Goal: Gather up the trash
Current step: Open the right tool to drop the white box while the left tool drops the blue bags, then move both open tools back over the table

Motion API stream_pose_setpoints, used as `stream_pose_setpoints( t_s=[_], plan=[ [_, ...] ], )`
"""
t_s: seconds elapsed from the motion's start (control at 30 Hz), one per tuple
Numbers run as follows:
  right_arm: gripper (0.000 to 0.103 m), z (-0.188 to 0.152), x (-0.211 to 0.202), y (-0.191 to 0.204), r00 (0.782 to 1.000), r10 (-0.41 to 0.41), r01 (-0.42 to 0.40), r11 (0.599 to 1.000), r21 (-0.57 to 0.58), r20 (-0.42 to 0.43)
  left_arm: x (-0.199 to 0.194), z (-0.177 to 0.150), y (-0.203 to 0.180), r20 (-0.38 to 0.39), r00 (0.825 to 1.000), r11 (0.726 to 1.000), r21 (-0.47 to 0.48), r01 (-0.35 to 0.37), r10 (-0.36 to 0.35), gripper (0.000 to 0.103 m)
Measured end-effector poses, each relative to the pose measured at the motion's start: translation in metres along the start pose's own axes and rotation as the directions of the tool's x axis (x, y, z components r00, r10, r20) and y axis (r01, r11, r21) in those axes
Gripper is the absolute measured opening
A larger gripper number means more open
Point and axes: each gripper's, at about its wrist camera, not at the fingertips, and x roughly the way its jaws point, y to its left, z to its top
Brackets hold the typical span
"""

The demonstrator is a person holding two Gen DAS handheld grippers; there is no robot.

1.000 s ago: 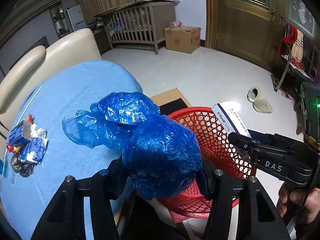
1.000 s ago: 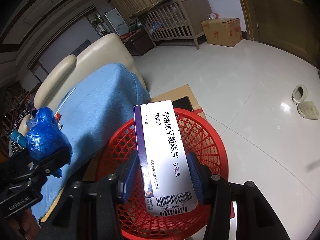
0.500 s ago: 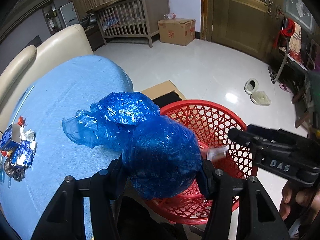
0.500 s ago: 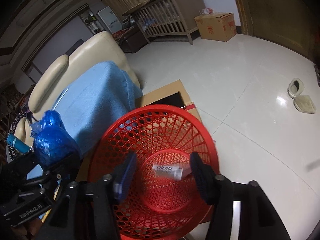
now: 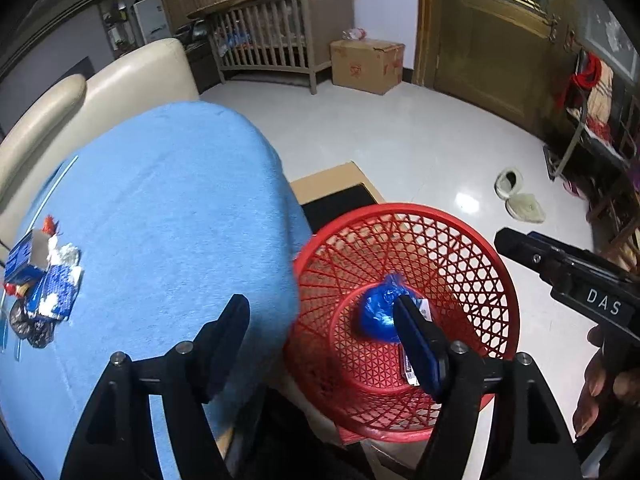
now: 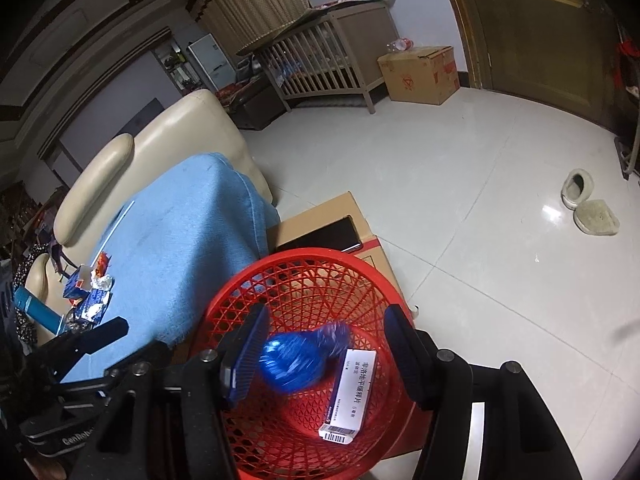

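Resting in red mesh basket (image 6: 320,276), crinkled blue bag (image 6: 294,362), flat carton (image 6: 352,392), both grippers gaping, empty.

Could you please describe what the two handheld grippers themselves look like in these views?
Both are matte black frames with silver screws and dark blue ribbed finger pads. The right gripper carries white "DAS" lettering; the left gripper shows partial white "GenRob" lettering. No cables visible.

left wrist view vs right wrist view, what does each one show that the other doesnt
Only the left wrist view shows the person's right hand and the clothes rack with red items. Only the right wrist view shows the medicine box face with its printing and barcode, and the light blue tube at the far left. Both show the red basket holding the blue bag, the wrapper pile on the blue blanket, and both grippers open.
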Motion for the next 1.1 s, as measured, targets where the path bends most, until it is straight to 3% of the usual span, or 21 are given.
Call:
stream_pose_setpoints(
  t_s=[0.3, 0.47, 0.6, 0.9, 1.0, 1.1],
  plan=[
    [0.065, -0.005, 0.003, 0.046, 1.000, 0.024, -0.026, 0.995, -0.094, -0.020, -0.027, -0.025, 0.065, 0.035, 0.998, 0.988, -0.146, -0.039, 0.045, 0.076],
    [0.065, -0.013, 0.014, 0.090, 0.997, 0.057, -0.067, 0.981, -0.180, -0.061, -0.036, -0.055, 0.117, 0.024, 0.994, 0.962, -0.256, -0.096, 0.106, 0.076],
    [0.065, -0.027, 0.026, 0.134, 0.990, 0.090, -0.116, 0.956, -0.268, -0.109, -0.045, -0.085, 0.165, 0.006, 0.987, 0.922, -0.357, -0.149, 0.162, 0.076],
    [0.069, -0.065, 0.066, 0.262, 0.953, 0.149, -0.263, 0.838, -0.479, -0.262, -0.064, -0.158, 0.262, -0.055, 0.957, 0.806, -0.527, -0.270, 0.284, 0.076],
    [0.069, -0.068, 0.075, 0.304, 0.944, 0.169, -0.304, 0.777, -0.552, -0.282, -0.066, -0.180, 0.285, -0.076, 0.954, 0.767, -0.577, -0.280, 0.290, 0.076],
    [0.069, -0.064, 0.079, 0.354, 0.945, 0.184, -0.322, 0.684, -0.655, -0.272, -0.068, -0.192, 0.294, -0.087, 0.953, 0.748, -0.601, -0.281, 0.289, 0.076]
  ],
)
